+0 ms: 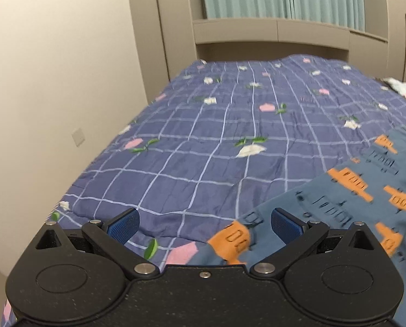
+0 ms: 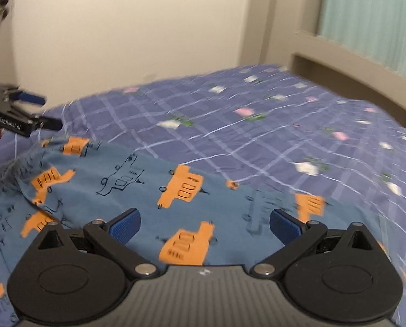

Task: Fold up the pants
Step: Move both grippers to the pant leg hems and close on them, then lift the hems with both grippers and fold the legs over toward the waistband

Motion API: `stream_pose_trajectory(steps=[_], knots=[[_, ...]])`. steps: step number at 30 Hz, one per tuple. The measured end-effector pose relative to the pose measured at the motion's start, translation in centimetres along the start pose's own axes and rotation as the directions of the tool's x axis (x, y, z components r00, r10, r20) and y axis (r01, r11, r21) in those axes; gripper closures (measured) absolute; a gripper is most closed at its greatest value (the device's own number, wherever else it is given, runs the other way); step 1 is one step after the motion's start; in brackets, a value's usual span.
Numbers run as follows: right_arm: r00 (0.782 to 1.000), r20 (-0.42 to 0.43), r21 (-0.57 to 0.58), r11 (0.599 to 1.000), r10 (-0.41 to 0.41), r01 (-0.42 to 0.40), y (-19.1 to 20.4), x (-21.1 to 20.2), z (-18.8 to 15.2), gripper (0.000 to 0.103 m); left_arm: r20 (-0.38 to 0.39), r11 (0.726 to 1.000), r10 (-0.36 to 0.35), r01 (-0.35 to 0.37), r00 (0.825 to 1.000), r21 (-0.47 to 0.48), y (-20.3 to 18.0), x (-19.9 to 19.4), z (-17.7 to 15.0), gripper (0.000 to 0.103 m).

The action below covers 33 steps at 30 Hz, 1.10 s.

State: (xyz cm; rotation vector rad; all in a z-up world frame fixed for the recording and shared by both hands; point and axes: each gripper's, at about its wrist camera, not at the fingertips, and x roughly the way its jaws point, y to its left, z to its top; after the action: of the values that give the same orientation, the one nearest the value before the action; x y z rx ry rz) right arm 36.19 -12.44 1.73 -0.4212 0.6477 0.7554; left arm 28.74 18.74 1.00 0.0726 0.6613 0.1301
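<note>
both grippers, left (image 1: 205,222) and right (image 2: 205,222), gaped wide, empty; soft, light pants (image 2: 137,190) on bed (image 1: 203,141) looked best pinched at near edge.

White lettering is printed on the side of the left gripper (image 2: 43,110), seen far left of the right jaws; it appears to read "GenRobot.AI", though blurred. No other text is legible.

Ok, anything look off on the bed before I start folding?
Nothing damaged or spilled. The pants lie rumpled rather than flat on the quilt, bunched near the left claw. Both claws are open, holding nothing; the right claw hovers over the fabric.
</note>
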Motion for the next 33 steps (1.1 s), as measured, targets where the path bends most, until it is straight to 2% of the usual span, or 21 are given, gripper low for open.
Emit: stream_pose_trajectory(steps=[3,7,8,11,15,19,22,23,26,28,29,30,31,33], knots=[[0.997,-0.014,-0.066,0.995,0.079,-0.08,-1.0,3.1,1.5,0.0,-0.068,0.999,-0.046,0.046,0.997,-0.007,1.4,2.1,0.2,0.001],[0.993,-0.07,-0.133,0.985,0.097,-0.106,-2.0,7.1,3.5,0.001,-0.125,0.99,-0.139,0.137,0.982,-0.027,3.0,4.1,0.2,0.001],[0.991,-0.083,-0.142,0.982,0.11,-0.121,-2.4,7.9,3.9,0.002,-0.13,0.986,-0.166,0.163,0.978,-0.034,3.3,4.3,0.2,0.001],[0.984,-0.118,-0.153,0.976,0.137,-0.154,-3.4,10.1,5.1,0.016,-0.128,0.96,-0.28,0.274,0.951,-0.065,4.7,4.9,0.3,0.001],[0.968,-0.16,-0.161,0.962,0.195,-0.22,-4.2,11.5,5.6,0.019,-0.164,0.932,-0.362,0.353,0.918,-0.083,6.0,5.9,0.7,0.017],[0.944,-0.217,-0.194,0.937,0.247,-0.289,-4.2,12.6,6.0,0.019,-0.221,0.898,-0.439,0.418,0.871,-0.139,6.9,7.1,0.7,0.021],[0.929,-0.279,-0.21,0.928,0.243,-0.306,-3.7,13.6,5.7,0.02,-0.262,0.886,-0.462,0.434,0.847,-0.159,7.2,7.7,0.6,0.034],[0.928,-0.285,-0.21,0.928,0.242,-0.307,-3.5,13.7,5.6,0.02,-0.279,0.885,-0.465,0.436,0.84,-0.163,7.2,7.8,0.5,0.044],[0.925,-0.277,-0.181,0.931,0.26,-0.316,-3.5,14.0,5.7,0.032,-0.315,0.878,-0.479,0.453,0.819,-0.158,7.0,7.6,0.2,0.064],[0.923,-0.28,-0.179,0.93,0.265,-0.322,-3.2,14.1,5.7,0.041,-0.33,0.883,-0.469,0.447,0.819,-0.144,6.6,7.2,0.1,0.079],[0.92,-0.284,-0.179,0.928,0.269,-0.327,-3.0,14.2,5.9,0.05,-0.332,0.883,-0.468,0.446,0.819,-0.144,6.5,7.1,0.0,0.092],[0.919,-0.285,-0.178,0.927,0.274,-0.331,-2.9,14.1,6.0,0.064,-0.335,0.886,-0.462,0.44,0.821,-0.145,6.4,6.9,0.0,0.097],[0.922,-0.282,-0.184,0.929,0.264,-0.322,-2.6,13.9,6.1,0.071,-0.334,0.895,-0.445,0.423,0.831,-0.14,6.2,6.7,0.1,0.097],[0.929,-0.277,-0.206,0.929,0.245,-0.306,-2.1,13.4,6.3,0.092,-0.312,0.915,-0.404,0.385,0.86,-0.123,5.8,6.1,0.4,0.1]])
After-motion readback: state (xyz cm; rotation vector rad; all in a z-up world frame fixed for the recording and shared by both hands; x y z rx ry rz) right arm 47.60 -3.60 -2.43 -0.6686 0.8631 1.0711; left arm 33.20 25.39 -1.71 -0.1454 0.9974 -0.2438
